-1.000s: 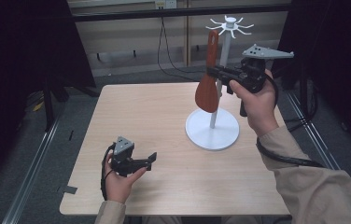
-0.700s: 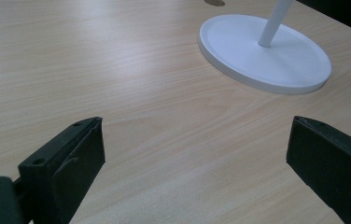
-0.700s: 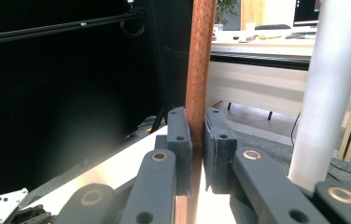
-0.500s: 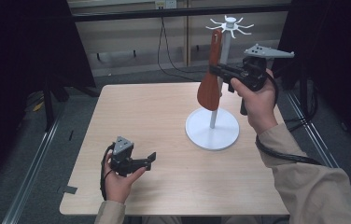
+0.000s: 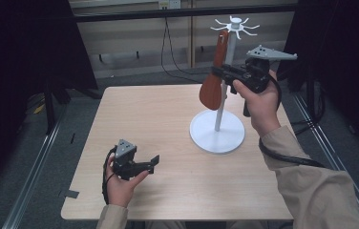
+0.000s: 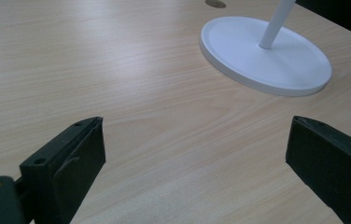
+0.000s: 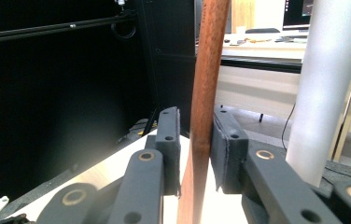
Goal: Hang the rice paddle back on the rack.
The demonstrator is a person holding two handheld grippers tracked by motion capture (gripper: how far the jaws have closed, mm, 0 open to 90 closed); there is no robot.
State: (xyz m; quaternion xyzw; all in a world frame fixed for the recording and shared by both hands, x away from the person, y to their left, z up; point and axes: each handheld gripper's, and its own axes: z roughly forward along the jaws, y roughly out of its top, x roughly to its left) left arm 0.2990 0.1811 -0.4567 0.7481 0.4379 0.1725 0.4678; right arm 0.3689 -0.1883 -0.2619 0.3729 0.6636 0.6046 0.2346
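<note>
A reddish-brown wooden spatula point(image 5: 212, 93) hangs tilted beside the pole of a white stand point(image 5: 217, 131), its handle top up by the crown of prongs point(image 5: 235, 22). My right gripper point(image 5: 218, 71) is raised at mid-handle. In the right gripper view the handle point(image 7: 208, 93) stands between the jaws, which have just been opening. A gap shows on the left side, and the right pad point(image 7: 225, 140) lies close against the wood. My left gripper point(image 5: 154, 161) rests low at the table's front left, jaws wide apart with nothing between them point(image 6: 194, 140).
The stand's round base point(image 6: 267, 60) sits right of centre on the light wooden table point(image 5: 144, 114). Its white pole point(image 7: 327, 84) rises just beside the right jaw. A black cable point(image 5: 287, 160) trails from the right gripper. Dark frames and rails surround the table.
The spatula's handle top has shifted slightly right, toward the stand's crown, with the right hand. The left hand and its gripper have stayed where they were.
</note>
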